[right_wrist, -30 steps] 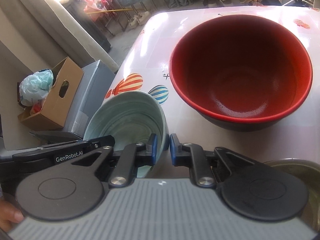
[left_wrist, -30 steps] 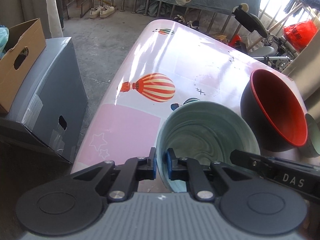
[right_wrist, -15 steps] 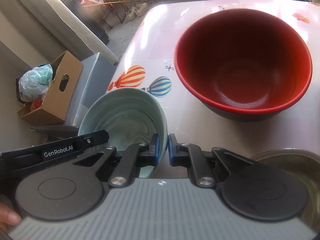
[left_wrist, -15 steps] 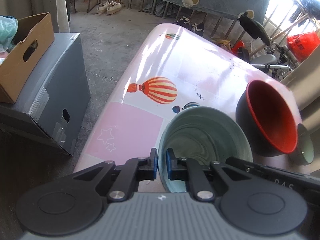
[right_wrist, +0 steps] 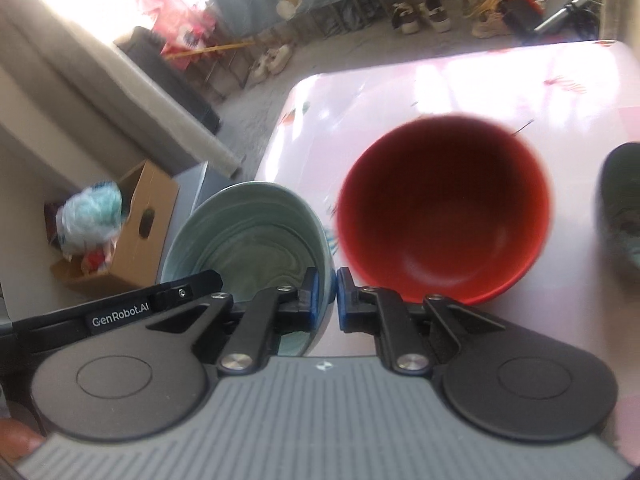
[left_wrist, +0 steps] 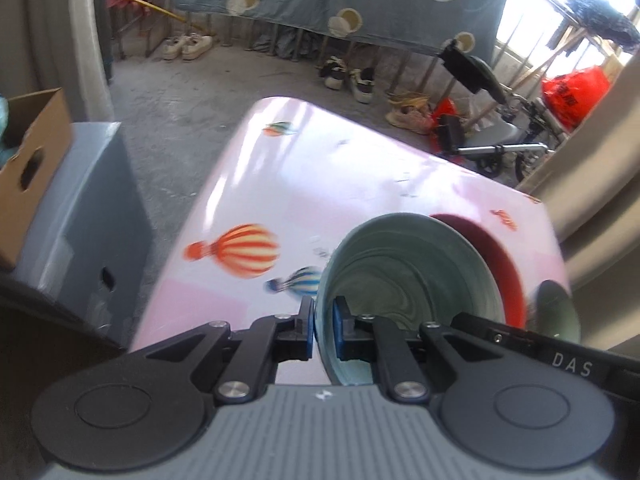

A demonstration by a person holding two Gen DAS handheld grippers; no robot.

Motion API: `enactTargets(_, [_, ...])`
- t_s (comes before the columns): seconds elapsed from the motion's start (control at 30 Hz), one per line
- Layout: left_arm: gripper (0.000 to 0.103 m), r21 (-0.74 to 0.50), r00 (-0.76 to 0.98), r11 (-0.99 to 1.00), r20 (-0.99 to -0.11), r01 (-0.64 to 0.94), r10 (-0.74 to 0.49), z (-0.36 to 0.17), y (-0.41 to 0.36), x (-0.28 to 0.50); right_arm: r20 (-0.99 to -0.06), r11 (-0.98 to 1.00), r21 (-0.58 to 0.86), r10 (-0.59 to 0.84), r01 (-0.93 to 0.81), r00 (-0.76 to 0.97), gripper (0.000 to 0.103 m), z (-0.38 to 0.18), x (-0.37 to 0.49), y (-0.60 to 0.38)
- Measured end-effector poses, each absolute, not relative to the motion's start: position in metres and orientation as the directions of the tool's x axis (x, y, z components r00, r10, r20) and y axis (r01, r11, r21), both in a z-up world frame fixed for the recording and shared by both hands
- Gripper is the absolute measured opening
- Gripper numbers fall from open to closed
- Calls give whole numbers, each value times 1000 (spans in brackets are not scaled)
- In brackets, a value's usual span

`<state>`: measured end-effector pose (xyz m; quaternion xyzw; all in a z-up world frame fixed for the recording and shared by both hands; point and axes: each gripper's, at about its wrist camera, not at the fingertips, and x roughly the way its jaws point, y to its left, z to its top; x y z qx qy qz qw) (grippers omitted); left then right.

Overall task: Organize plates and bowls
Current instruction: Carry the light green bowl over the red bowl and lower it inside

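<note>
A pale green marbled bowl is held by both grippers, lifted off the table. My left gripper is shut on its left rim. My right gripper is shut on its right rim; the bowl also shows in the right wrist view. A large bowl, red inside and black outside, stands on the pink table to the right; in the left wrist view it is mostly hidden behind the green bowl. A dark green bowl sits further right, also seen in the left wrist view.
The pink table has hot-air balloon prints. Left of the table stands a grey box with a cardboard box on it. Shoes and a bicycle lie on the floor beyond the table.
Both grippers have lifted the green bowl up and away from the table, towards the red bowl. The red bowl looks smaller and lower in both views.
</note>
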<state>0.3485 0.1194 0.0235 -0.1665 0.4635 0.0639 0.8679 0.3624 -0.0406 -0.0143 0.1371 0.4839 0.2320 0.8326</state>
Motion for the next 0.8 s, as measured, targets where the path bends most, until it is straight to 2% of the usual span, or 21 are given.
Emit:
enactTargets(0.17, [11, -208, 550, 958, -832, -196, -69, 24, 83, 389, -745, 875, 444, 480, -194, 463, 9, -1, 386, -85])
enactTargets(0.37, [11, -174, 507, 972, -859, -159, -71, 3, 52, 427, -770, 894, 431, 437, -126, 465, 9, -16, 419, -128])
enactTargets(0.6, [12, -136, 448, 979, -892, -153, -54, -23, 43, 440, -803, 905, 414, 412, -93, 431, 8, -52, 438, -136])
enactTargets(0.8, [14, -125, 425, 980, -904, -156, -48, -28, 44, 448, -813, 924, 354, 379, -142, 441, 8, -53, 441, -119])
